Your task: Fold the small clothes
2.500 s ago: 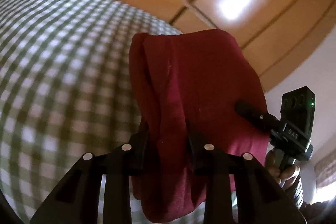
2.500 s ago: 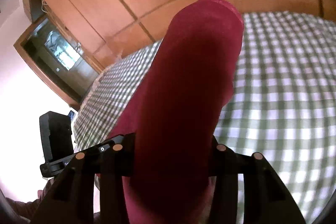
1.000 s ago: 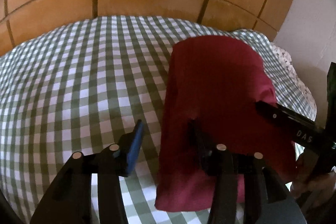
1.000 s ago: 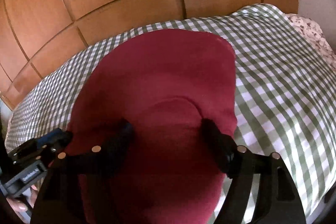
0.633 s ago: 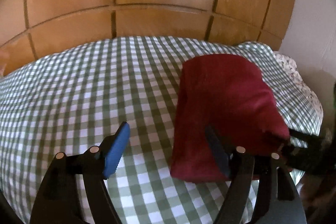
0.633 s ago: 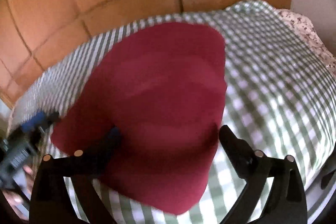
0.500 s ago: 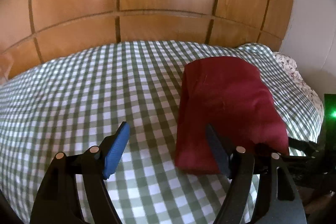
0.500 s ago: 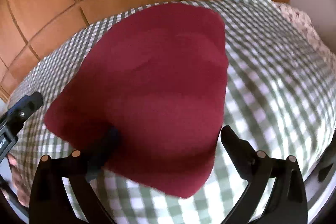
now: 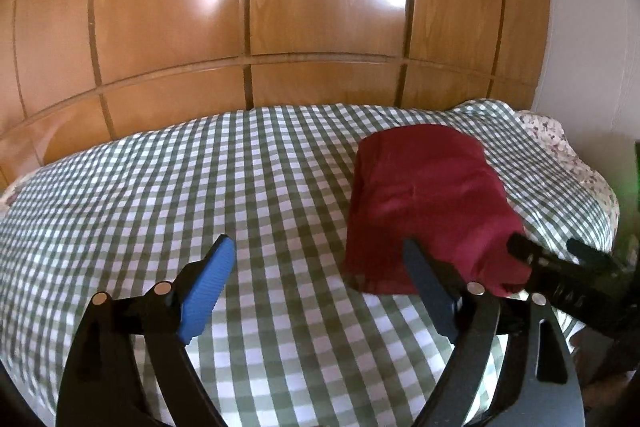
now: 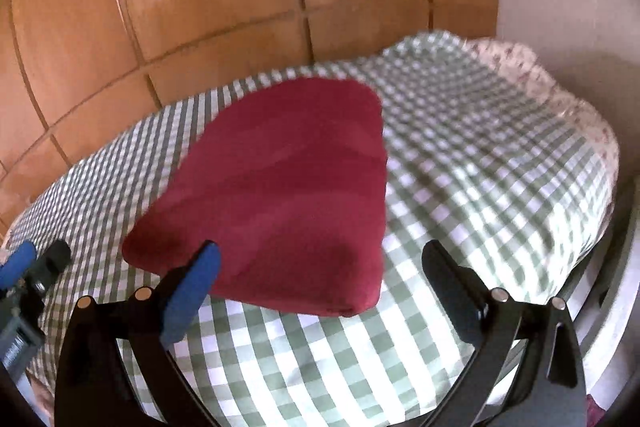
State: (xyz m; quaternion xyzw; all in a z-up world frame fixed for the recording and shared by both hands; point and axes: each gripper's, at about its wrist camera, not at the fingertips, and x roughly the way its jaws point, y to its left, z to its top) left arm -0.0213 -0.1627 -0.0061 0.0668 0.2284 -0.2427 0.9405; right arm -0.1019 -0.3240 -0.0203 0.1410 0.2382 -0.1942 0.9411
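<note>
A dark red folded garment (image 9: 424, 203) lies flat on the green-and-white checked bed cover (image 9: 200, 195), toward its right side. It also shows in the right wrist view (image 10: 288, 187) on the same cover (image 10: 472, 163). My left gripper (image 9: 316, 271) is open and empty, near the garment's front left corner. My right gripper (image 10: 320, 267) is open and empty, just in front of the garment's near edge. The right gripper's fingers (image 9: 528, 251) show at the right of the left wrist view. The left gripper's fingers (image 10: 24, 259) show at the left edge of the right wrist view.
A wooden panelled wardrobe (image 9: 280, 7) stands behind the bed. A floral sheet or pillow (image 10: 560, 87) lies at the bed's far right corner by a white wall (image 9: 592, 27). The bed's right edge drops off close to my right gripper.
Both grippers let go of the red garment, opened wide and pulled back and up. The garment came down from hanging in the jaws to lying folded on the bed.
</note>
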